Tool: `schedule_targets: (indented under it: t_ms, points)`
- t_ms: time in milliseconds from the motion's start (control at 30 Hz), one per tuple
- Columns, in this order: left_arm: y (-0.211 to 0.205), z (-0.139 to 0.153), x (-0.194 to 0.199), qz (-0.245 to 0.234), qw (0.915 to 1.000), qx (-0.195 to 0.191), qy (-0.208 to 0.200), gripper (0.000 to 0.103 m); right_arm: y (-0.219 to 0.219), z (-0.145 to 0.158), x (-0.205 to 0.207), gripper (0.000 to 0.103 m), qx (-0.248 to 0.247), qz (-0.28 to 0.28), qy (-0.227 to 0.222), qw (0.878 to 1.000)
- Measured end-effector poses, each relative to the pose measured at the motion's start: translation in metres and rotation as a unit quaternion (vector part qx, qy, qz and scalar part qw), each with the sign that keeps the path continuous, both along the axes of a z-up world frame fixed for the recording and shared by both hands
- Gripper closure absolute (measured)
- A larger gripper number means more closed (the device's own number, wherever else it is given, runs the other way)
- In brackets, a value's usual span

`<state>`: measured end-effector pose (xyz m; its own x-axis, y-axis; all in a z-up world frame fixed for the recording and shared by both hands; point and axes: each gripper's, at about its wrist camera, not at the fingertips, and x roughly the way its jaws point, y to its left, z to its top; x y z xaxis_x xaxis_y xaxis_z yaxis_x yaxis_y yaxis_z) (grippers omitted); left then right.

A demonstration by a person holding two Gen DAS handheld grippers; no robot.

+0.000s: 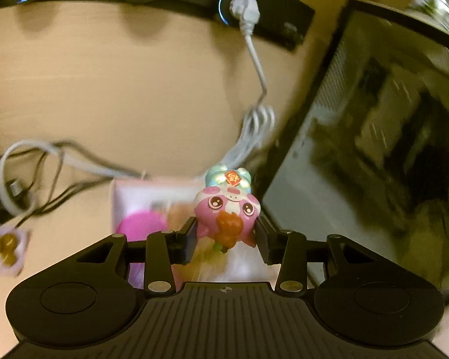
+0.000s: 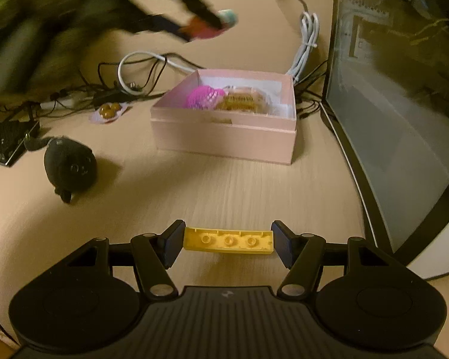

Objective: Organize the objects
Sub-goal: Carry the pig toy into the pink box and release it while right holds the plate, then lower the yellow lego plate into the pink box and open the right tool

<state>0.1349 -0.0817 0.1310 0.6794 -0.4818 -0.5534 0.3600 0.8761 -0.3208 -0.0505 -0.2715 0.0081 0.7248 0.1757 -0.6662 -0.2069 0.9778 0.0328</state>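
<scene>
pink toy figure (image 1: 226, 209) is clamped in the left gripper (image 1: 227, 234), up over the pink box (image 2: 224, 137); right gripper (image 2: 228, 243) pinches a yellow brick (image 2: 228, 240) above the desk (image 2: 224, 191)

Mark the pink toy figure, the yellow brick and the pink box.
pink toy figure (image 1: 227, 209): left wrist view, on its face, between the left claw's pads.
yellow brick (image 2: 228, 240): right wrist view, on the middle stud of its underside.
pink box (image 2: 224, 140): right wrist view, on its near outer wall.
</scene>
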Motion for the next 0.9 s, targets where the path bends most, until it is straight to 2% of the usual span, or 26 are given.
schedule_targets:
  t_ms: [67,100,200,267,333,433,500,700,800,900]
  points:
    - [-0.013,-0.006,0.03,0.002,0.9994,-0.029,0.017,0.057,0.0,0.003,0.003,0.04,0.002,-0.002,-0.003,1.0]
    - [-0.022,-0.013,0.046,0.001,0.9992,-0.025,0.032,0.056,0.001,0.003,0.005,0.04,0.002,-0.001,-0.002,1.0]
    - [-0.049,-0.052,0.087,0.01,0.9958,0.021,0.088,0.056,0.002,0.002,0.009,0.04,-0.009,0.005,0.004,1.0]
    - [-0.049,-0.066,0.095,0.031,0.9952,0.001,0.092,0.056,0.0,0.001,0.009,0.04,-0.016,0.009,0.005,1.0]
    - [-0.041,-0.071,0.091,0.045,0.9941,-0.037,0.092,0.056,-0.005,0.0,0.01,0.04,-0.014,0.007,0.009,1.0]
    - [-0.019,-0.063,0.069,0.052,0.9916,-0.076,0.091,0.056,-0.013,-0.003,0.016,0.04,-0.014,0.002,0.014,1.0]
    - [0.0,-0.05,0.041,0.047,0.9932,-0.078,0.073,0.056,-0.015,0.0,0.024,0.04,-0.015,0.001,0.003,1.0]
    - [0.05,-0.021,-0.065,0.036,0.999,-0.024,-0.006,0.056,-0.011,0.031,0.075,0.04,0.001,-0.003,-0.058,0.998]
    - [0.076,-0.021,-0.103,0.05,0.9987,-0.002,-0.003,0.056,-0.007,0.042,0.11,0.04,0.013,-0.012,-0.079,0.997]
    - [0.099,-0.03,-0.13,0.068,0.9975,0.002,0.016,0.056,-0.003,0.042,0.146,0.04,0.024,-0.022,-0.075,0.997]
